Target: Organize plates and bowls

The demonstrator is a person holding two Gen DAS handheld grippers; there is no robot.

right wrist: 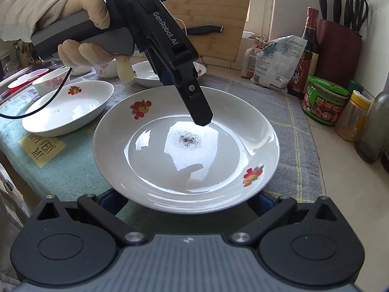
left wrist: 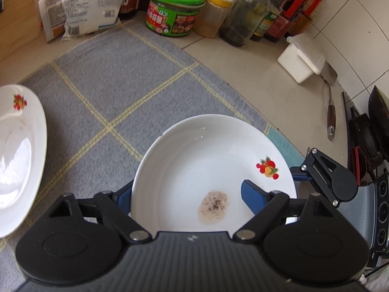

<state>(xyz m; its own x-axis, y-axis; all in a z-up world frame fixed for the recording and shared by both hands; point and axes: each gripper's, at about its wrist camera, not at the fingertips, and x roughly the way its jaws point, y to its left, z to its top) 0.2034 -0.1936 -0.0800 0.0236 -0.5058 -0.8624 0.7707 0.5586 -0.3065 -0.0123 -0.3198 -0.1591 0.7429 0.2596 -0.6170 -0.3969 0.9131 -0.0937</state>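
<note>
1. The left gripper [right wrist: 192,102], held by a gloved hand [right wrist: 80,24], hangs over the near plate [right wrist: 136,131] with one finger above its inside and the other outside its rim; the jaws are spread and the pads are not seen pressing on it.
2. The right gripper [right wrist: 187,202] sits at that plate's near edge, its two blue fingers [right wrist: 114,199] apart on either side below the rim; whether they pinch it cannot be told.
3. Plates counted in the right wrist view: three — the near plate with dark specks in its middle, a deeper plate [right wrist: 70,107] to its left, and a third plate [right wrist: 145,70] behind the gripper.
4. Bowls: two small flowered bowls [right wrist: 52,80] at the far left.
5. All rest on a grey-and-teal checked cloth [right wrist: 73,165] over a tiled counter [left wrist: 279,90].
6. Along the wall stand a green-lidded tub [right wrist: 323,99], several bottles [right wrist: 308,48], a bag [right wrist: 274,63], a knife block [right wrist: 338,48] and a wooden cutting board [right wrist: 218,19].
</note>
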